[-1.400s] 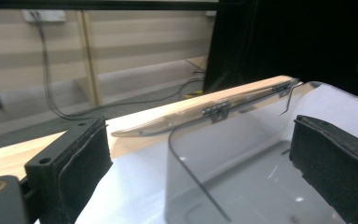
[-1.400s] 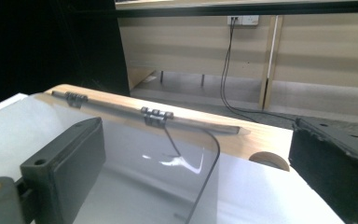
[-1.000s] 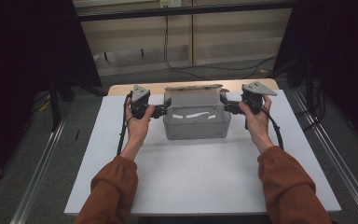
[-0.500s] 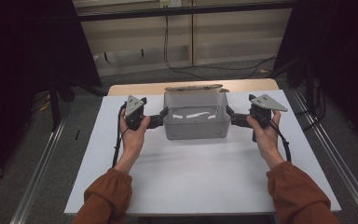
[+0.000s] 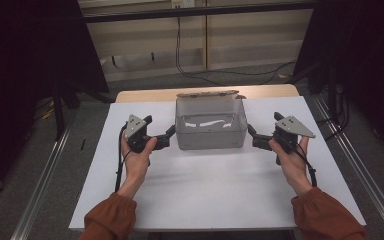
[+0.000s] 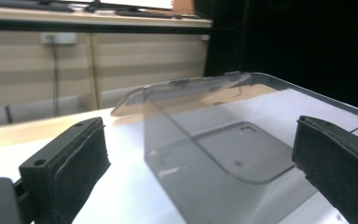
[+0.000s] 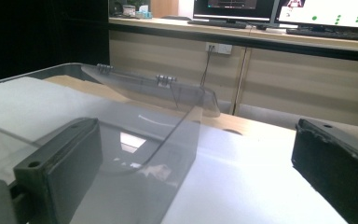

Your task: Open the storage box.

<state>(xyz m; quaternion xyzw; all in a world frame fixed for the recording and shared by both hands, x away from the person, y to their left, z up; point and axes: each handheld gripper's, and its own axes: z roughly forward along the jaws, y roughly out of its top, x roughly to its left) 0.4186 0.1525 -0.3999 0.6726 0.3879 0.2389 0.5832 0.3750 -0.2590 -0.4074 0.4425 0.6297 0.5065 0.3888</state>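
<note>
A clear plastic box (image 5: 209, 124) with its hinged lid (image 5: 207, 93) folded back stands on the white table (image 5: 210, 195), between the person's two grippers. Half a second ago both grippers were close in against the box's sides; a second ago they seemed to be holding it, farther back on the table. Now each hand has drawn outward, so the box looks to have been set down and released, and the carrying step appears finished. The left gripper (image 5: 169, 134) has its jaws spread wide and holds nothing; the box's near corner stands just ahead of it, between the jaw tips but apparently not touching them, as the left gripper view (image 6: 205, 154) shows. The right gripper (image 5: 252, 134) is likewise wide open and empty-handed, with the box just beyond its tips, toward its left jaw in the right gripper view (image 7: 135, 154). The box looks empty.
</note>
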